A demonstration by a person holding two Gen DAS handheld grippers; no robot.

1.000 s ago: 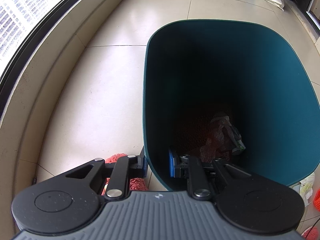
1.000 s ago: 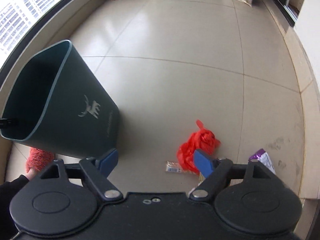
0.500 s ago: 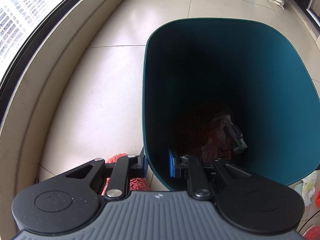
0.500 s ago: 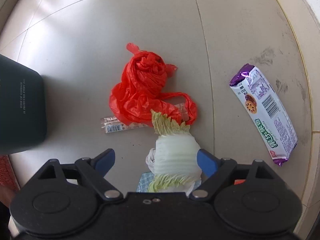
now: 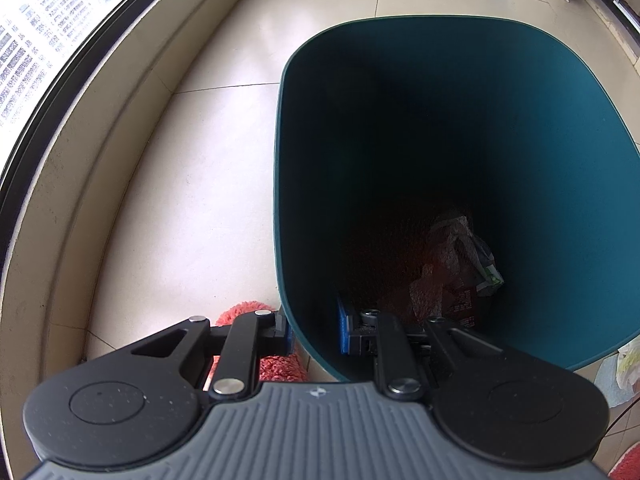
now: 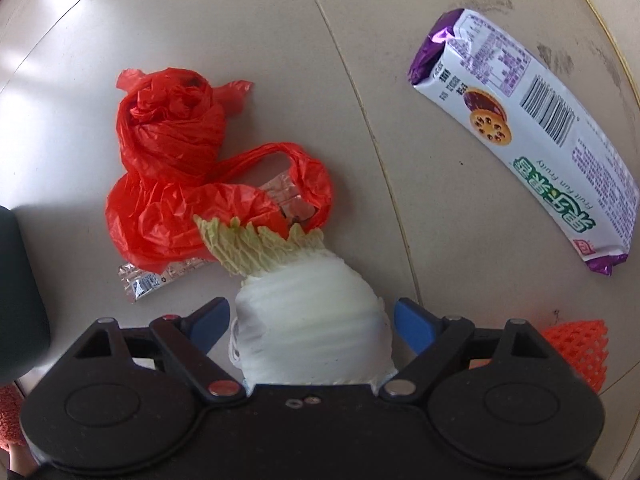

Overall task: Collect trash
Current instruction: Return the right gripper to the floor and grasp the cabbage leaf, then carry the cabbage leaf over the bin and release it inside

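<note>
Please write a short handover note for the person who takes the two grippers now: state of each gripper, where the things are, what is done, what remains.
Left gripper: shut on the near wall of the teal bin.
Right gripper: open, pointing down, fingers on either side of the cabbage piece, not yet gripping.
Done: some wrappers already lie in the bin.
Left on the floor: cabbage piece, red plastic bag, small silver wrapper partly under the bag, purple biscuit packet, orange foam net.
Next, probably: close on the cabbage and drop it in the bin.
</note>
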